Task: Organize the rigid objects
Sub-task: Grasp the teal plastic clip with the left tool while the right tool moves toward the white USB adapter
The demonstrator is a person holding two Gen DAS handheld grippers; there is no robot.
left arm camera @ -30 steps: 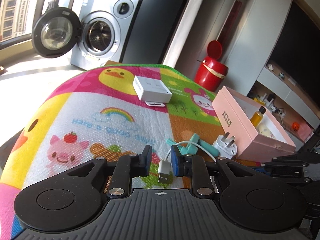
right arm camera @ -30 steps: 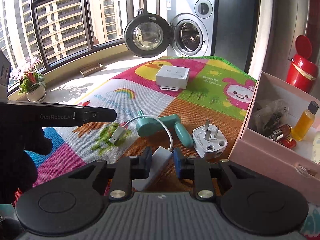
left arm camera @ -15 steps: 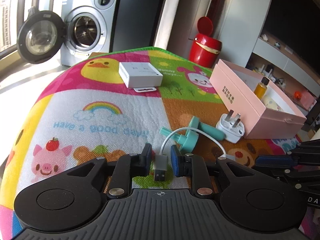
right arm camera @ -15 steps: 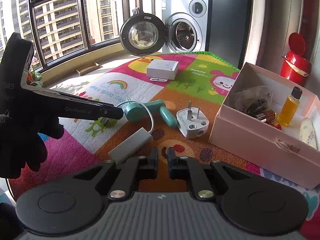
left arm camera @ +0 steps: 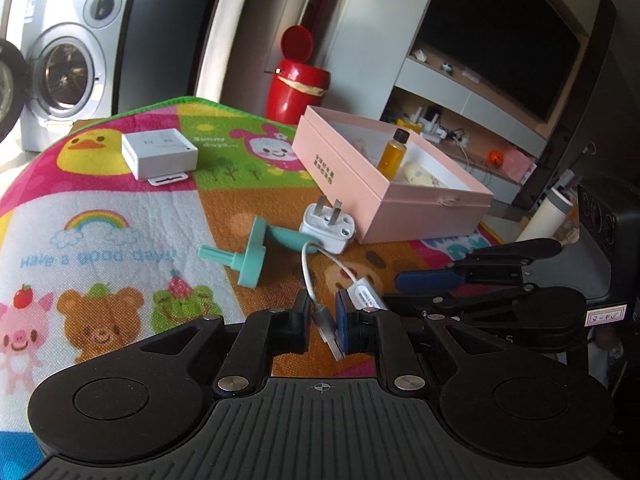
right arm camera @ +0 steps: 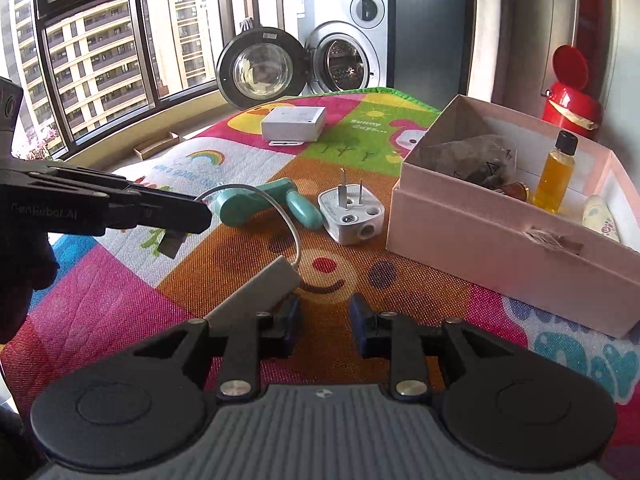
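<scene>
Adapter (right arm camera: 256, 294) body lies on the worktop (right arm camera: 120, 304) just left of the right hand-held gripper (right arm camera: 325, 322), its long axis running diagonally up toward the pink box (right arm camera: 500, 240). That gripper's jaws have just been opening, with nothing between them. The left hand-held gripper (left arm camera: 322, 322) is clamped on the USB plug (left arm camera: 326, 326), which points down and toward the camera, its cable (left arm camera: 310, 276) arching back to the adapter.
</scene>
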